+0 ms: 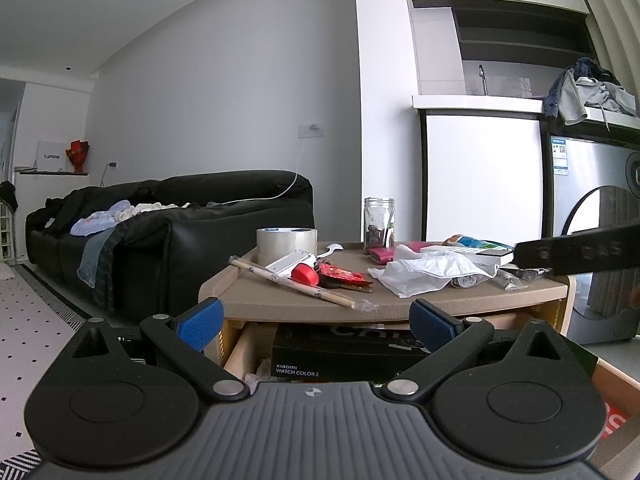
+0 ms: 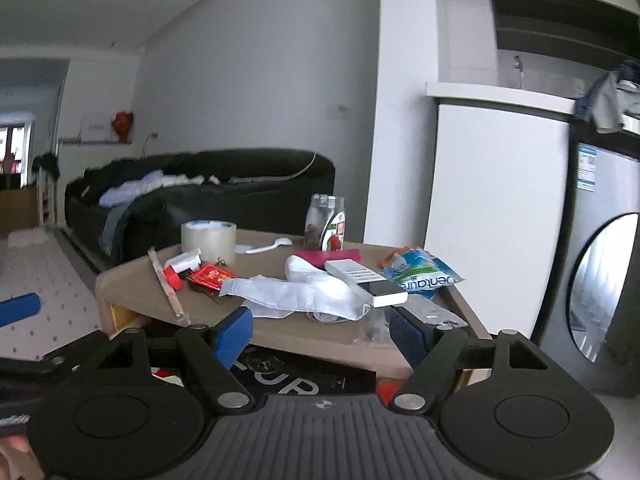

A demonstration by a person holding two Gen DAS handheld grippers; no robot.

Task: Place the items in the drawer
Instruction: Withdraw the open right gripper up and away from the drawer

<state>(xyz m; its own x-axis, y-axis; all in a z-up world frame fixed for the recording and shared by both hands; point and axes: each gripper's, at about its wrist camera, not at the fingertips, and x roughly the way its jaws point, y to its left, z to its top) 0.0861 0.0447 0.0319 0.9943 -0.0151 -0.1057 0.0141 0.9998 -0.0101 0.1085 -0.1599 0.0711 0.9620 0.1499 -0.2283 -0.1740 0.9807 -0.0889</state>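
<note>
With both your left gripper (image 1: 316, 320) and right gripper (image 2: 322, 330) wide open and empty before the open wooden drawer (image 1: 240, 354), reach up to the cluttered tan surface (image 2: 280, 332) and take the nearby white rectangular remote (image 2: 364, 283) squarely across its width.

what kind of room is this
Most likely a lived-in apartment living area: a black sofa strewn with clothes, a front-loading washing machine under a counter, and a small cluttered table above an open drawer.

Black sofa (image 1: 168, 240), white walls (image 1: 224, 92), tiled floor (image 1: 36, 320)
</note>
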